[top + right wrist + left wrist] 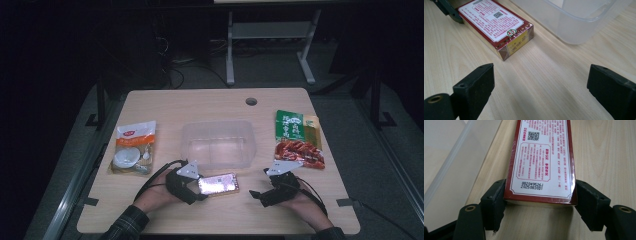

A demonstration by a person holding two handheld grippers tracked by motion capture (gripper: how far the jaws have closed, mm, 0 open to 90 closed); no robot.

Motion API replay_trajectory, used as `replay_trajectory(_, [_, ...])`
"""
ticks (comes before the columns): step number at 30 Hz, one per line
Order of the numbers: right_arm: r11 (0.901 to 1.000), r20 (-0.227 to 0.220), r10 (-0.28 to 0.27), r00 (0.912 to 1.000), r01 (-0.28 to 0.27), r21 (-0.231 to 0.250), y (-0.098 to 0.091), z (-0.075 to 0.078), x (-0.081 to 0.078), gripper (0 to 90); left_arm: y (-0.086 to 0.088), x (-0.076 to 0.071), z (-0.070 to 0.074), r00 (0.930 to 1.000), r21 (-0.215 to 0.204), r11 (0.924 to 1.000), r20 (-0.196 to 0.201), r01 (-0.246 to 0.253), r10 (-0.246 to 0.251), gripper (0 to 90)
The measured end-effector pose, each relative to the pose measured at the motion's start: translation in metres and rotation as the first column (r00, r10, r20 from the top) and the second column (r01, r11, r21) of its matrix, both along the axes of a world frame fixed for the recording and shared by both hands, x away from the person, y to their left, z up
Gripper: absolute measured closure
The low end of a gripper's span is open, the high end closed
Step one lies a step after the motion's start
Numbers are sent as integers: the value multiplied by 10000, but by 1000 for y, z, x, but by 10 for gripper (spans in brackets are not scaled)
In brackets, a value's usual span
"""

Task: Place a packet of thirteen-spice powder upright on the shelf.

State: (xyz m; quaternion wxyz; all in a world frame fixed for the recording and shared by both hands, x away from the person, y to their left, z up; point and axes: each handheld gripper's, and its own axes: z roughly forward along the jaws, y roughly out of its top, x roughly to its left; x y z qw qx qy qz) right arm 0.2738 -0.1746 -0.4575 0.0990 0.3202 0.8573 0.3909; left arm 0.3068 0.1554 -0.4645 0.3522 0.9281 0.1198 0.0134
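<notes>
Red box (541, 160) stamped "082049526J 20250830D1", left gripper (540, 202) jaws grasping it, right gripper (540, 87) jaws released

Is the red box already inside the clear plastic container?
No, the red box lies flat on the table beside the clear container, not in it.

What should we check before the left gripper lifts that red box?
1. Flat red and white printed box sits between the left gripper jaws: ok.
2. Pads pressing both box edges: cannot tell; the left one touches, the right looks a sliver off.
3. Box flat on the light wooden table: ok.
4. Clear plastic tub beside the box, nothing in it: ok.
5. Right gripper open, nothing between its jaws, apart from the box: ok.
6. White and orange pouch and green and red packet well off to the sides: ok.
</notes>
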Motion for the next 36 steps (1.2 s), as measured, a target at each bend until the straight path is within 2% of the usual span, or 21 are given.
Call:
replay_trajectory(5, [10000,-3,0,10000,0,7,0,0,0,71,-3,-3,-1,9994,101,9999,353,6,-10,298])
replay_trajectory(11, [10000,-10,-8,10000,8,27,0,0,0,70,-3,-2,0,9994,219,9997,340,79,-86,315])
replay_trajectory(18, [10000,42,5,10000,-5,58,-1,0,1,71,-3,-2,2,9997,118,9999,226,124,-127,319])
replay_trajectory(21, [10000,45,-30,10000,30,87,-1,0,1,71,-1,-4,8,9998,-71,9999,160,112,-111,320])
replay_trajectory(27, [9999,70,-26,10000,25,125,-2,1,0,71,3,-7,19,9999,-196,9997,79,138,-136,321])
replay_trajectory(31, [9999,115,-50,9999,49,130,-2,1,0,71,5,-8,28,9996,-314,9993,228,191,-184,321])
replay_trajectory(36, [9998,144,-57,9999,54,206,-3,2,0,70,7,-7,37,9997,-556,9983,188,167,-156,321])
